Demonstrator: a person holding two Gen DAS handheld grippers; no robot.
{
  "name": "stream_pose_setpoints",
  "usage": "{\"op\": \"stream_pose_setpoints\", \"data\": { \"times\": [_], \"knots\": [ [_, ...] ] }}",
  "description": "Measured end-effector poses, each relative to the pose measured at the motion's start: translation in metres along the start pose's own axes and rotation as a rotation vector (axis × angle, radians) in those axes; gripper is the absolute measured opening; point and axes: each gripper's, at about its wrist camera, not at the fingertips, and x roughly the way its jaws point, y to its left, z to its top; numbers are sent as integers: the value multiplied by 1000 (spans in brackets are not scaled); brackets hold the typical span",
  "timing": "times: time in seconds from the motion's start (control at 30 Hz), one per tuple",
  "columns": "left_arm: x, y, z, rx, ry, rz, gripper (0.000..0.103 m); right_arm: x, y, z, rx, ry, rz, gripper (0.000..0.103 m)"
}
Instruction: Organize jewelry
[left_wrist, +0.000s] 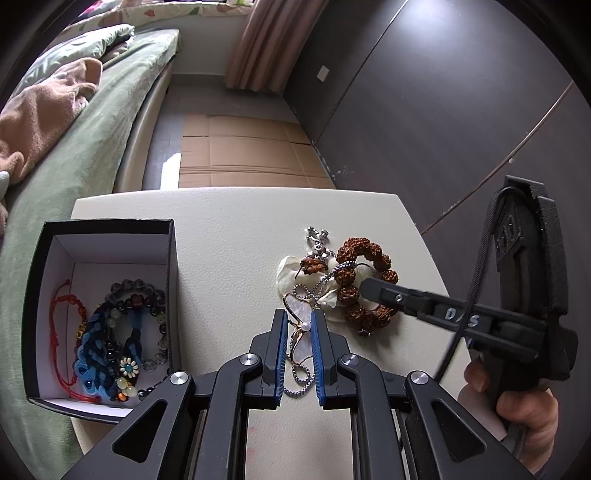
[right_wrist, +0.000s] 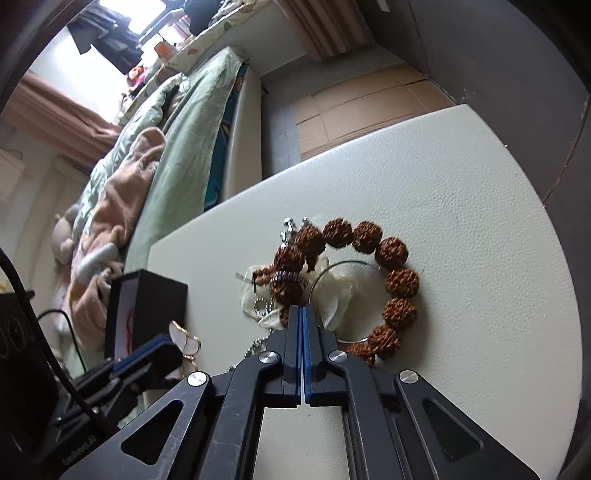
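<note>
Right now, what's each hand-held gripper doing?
Left hand-held gripper: shut on the gold-rimmed white shell butterfly pendant.
Right hand-held gripper: shut beside the brown knobbly seed-bead bracelet; a grip cannot be told.

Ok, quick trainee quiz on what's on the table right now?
1. True or false: the black box already holds bracelets.
2. What sits between the pads of the left gripper? A) the butterfly pendant on its ball chain B) a wristwatch C) a hair comb
3. Where does the brown seed-bead bracelet lie, and how do the jaws of the right gripper stand?

Key: 1 true. 2 A. 3 On the table, outside the box, in the loose pile; the jaws are shut, tips at that pile.
</note>
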Motion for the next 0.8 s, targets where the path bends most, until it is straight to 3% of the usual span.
{"op": "stream_pose_setpoints", "data": {
  "times": [0.1, 0.2, 0.33, 0.37, 0.47, 0.63, 0.8],
  "knots": [
    [-2, -1, -1, 2, -2, -1, 13, -8, -1, -1, 22, -20, 38, 2],
    [-3, 0, -2, 3, -2, -1, 13, -17, 3, -3, 1, -26, 22, 2],
    [-6, 1, -4, 3, -5, 3, 13, -14, 7, -14, -22, 64, -29, 3],
    [-6, 1, -4, 3, -6, 3, 13, -11, 8, -18, -37, 87, -40, 7],
    [-9, 0, -6, 2, -11, 4, 13, -7, 9, -28, -40, 129, -50, 36],
    [-10, 2, -8, -2, -16, 9, 13, 6, 5, -32, -16, 137, -97, 38],
    [-12, 5, -6, -5, -20, 10, 13, 9, 8, -28, -22, 85, -145, 38]
  ]
}}
